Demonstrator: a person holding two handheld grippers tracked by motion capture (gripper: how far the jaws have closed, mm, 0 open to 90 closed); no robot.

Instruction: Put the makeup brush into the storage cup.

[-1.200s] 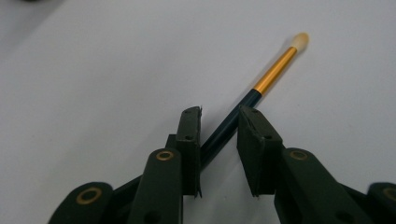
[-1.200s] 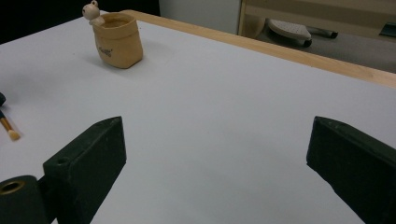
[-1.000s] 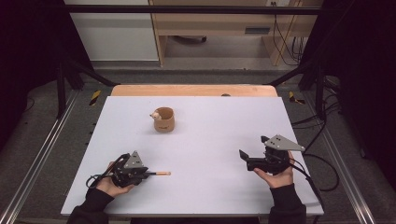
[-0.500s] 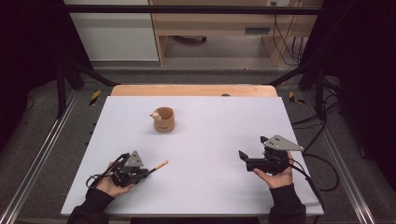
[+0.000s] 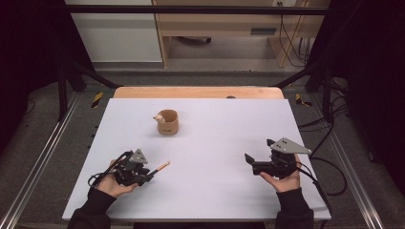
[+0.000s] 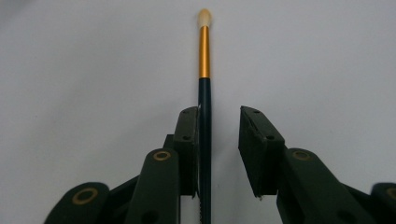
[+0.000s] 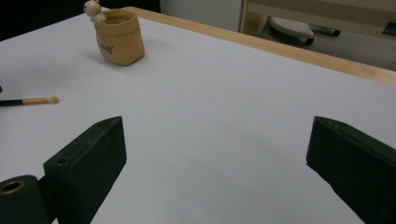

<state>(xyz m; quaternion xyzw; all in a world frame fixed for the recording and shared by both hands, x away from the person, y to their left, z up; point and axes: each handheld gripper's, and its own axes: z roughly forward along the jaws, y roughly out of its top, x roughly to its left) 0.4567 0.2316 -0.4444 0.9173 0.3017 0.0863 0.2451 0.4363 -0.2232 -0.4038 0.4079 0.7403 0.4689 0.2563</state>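
Left hand-held gripper (jaws parted) brush lengthwise between

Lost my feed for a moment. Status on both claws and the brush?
Left claw open, brush lying between its jaws against one pad. Right claw open, nothing in it. Tan cup stands farther back on the white table. Nothing in the way.
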